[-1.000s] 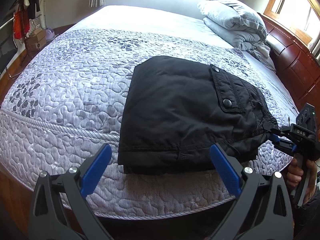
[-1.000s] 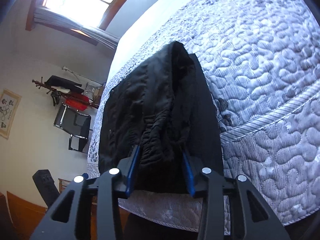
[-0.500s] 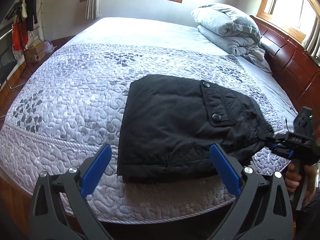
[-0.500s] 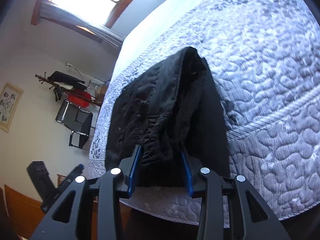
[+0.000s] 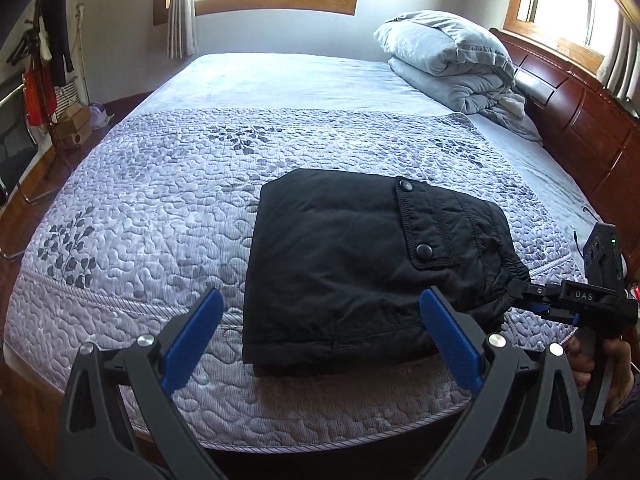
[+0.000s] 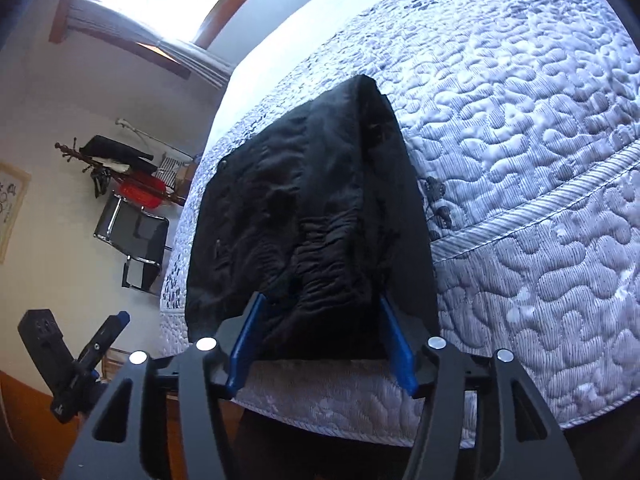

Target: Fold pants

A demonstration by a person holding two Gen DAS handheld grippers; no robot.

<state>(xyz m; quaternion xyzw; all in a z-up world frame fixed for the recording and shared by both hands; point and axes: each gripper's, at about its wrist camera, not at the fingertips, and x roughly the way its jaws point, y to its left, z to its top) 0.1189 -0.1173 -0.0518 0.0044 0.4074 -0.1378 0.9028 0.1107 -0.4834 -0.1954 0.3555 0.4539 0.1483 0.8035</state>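
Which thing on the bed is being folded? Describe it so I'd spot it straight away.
Start at the big bed with its pale quilted cover. Near its front edge lies a flat, squared-off bundle: the black pants. They are the only black thing on it, with a snap-buttoned pocket flap, unlike the grey duvet folded by the headboard.

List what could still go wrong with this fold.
1. The right tool grips the bunched waistband of the pants; pulling could drag the folded stack apart.
2. The pants sit near the edge of the bed and could slide off.
3. The left tool is open and holds nothing down.
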